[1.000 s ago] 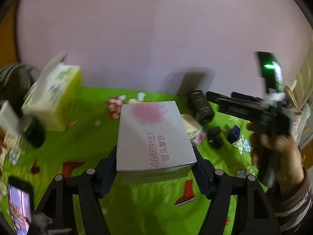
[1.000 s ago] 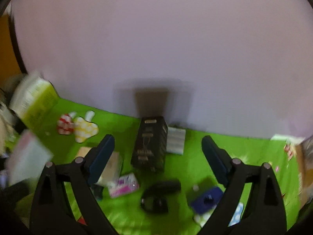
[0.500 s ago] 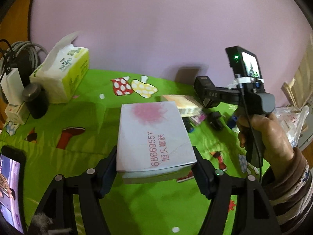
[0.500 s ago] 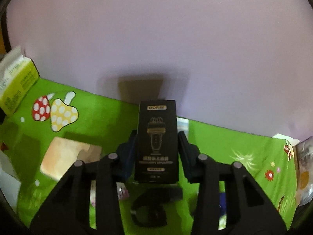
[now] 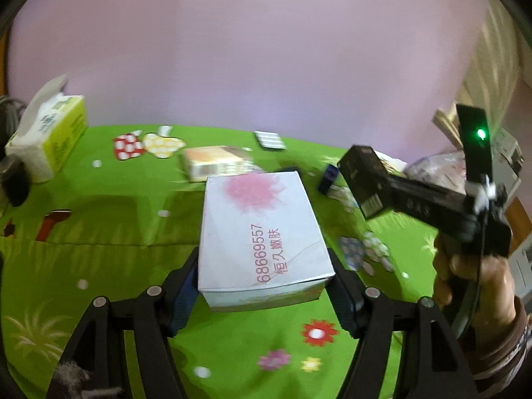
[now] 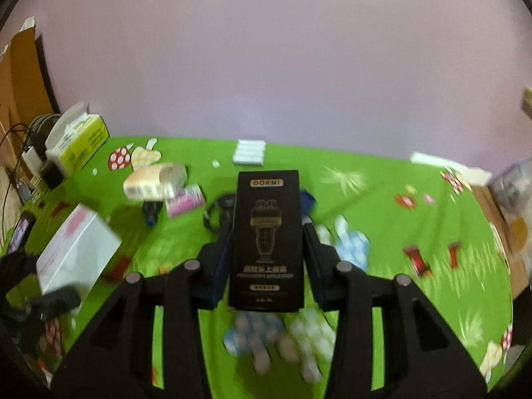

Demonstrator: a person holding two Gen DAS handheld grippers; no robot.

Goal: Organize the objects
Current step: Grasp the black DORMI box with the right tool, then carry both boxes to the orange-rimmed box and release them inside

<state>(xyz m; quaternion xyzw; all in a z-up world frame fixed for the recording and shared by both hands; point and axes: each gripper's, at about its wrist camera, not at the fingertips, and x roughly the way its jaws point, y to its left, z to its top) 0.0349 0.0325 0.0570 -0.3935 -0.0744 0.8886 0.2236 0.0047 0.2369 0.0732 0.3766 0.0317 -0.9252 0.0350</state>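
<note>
Left hand-held gripper (image 5: 264,286) clamps white box (image 5: 261,229), right hand-held gripper (image 6: 267,236) clamps black box (image 6: 267,232), above scattered packets (image 6: 156,184).

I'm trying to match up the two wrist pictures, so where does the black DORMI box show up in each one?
Left wrist view: the black DORMI box is at right, lifted above the cloth, clamped in the right gripper.
Right wrist view: the box stands centre frame between that gripper's fingers.
Shared landmark: the white box with the pink flower print, held by the left gripper.
</note>
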